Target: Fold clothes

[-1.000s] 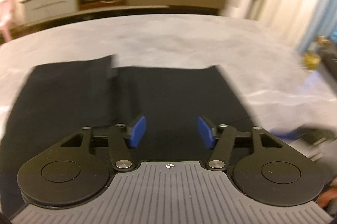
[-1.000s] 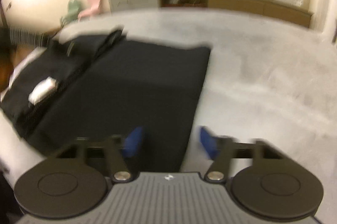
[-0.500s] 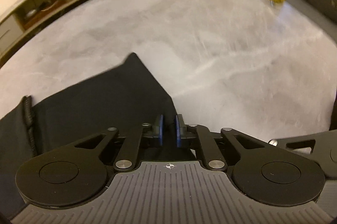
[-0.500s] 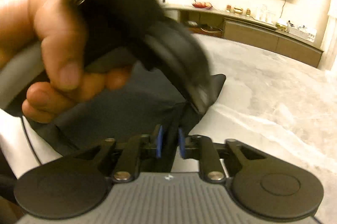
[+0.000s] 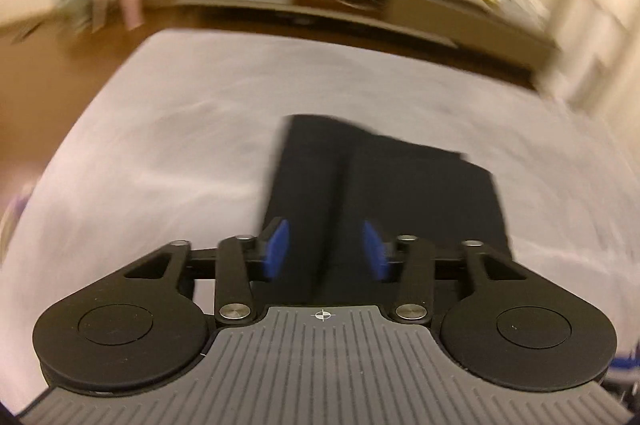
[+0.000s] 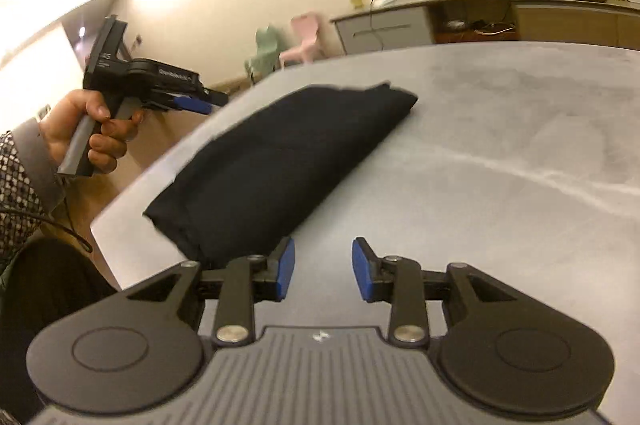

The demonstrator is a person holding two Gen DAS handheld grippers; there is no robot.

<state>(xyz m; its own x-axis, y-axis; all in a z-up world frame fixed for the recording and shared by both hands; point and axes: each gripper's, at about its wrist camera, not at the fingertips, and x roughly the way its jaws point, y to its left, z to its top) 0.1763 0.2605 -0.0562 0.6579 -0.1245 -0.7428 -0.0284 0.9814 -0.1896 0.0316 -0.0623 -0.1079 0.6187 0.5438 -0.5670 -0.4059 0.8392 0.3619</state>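
Observation:
A black garment lies folded into a long narrow bundle on the grey table. In the left wrist view, which is blurred, my left gripper hovers over the garment's near end. Its jaws are opening and its blue pads press on nothing. The right wrist view shows the garment lying diagonally at the table's left side. My right gripper is just right of its near end over bare table, jaws opening with nothing between them. A hand holds the left gripper in the air beyond the table's left edge.
A long sideboard with small items stands against the far wall. A pink chair and a green chair stand on the floor beside it. The table's corner and left edge run close to the garment. A patterned sleeve is at the far left.
Half a second ago both grippers were shut at the garment's corner, with the left hand close before the right camera. Now both stand apart, the left has swung away leftward, and the garment lies folded over.

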